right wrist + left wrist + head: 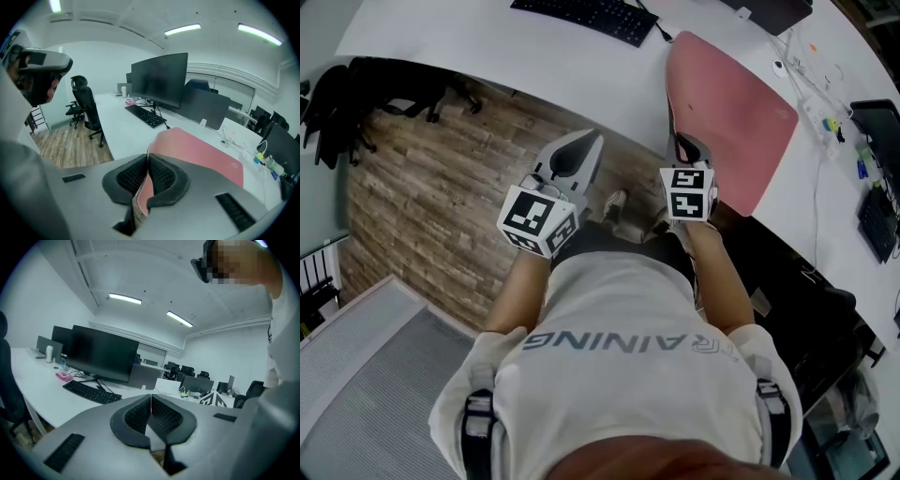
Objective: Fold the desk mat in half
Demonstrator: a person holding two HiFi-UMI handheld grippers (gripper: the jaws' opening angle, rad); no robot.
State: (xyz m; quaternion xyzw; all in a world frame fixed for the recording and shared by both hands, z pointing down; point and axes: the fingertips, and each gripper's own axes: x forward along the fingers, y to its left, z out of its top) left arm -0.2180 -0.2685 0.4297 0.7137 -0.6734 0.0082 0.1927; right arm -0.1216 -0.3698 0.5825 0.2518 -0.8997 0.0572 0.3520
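A pink desk mat [733, 111] lies on the white desk [487, 42], with its near left edge lifted off the surface. My right gripper [688, 148] is shut on that lifted edge. In the right gripper view the mat [201, 152] runs out from between the shut jaws of the right gripper [147, 174] and curls upward at the grip. My left gripper [579, 145] hangs over the wooden floor, off the desk and left of the mat. In its own view the left gripper [151, 403] has its jaws pressed together with nothing between them.
A black keyboard [586, 14] and a dark monitor [159, 79] stand beyond the mat. Cables and a power strip [820, 105] lie to the mat's right. A black office chair [356, 103] stands on the wooden floor [441, 206] at the left.
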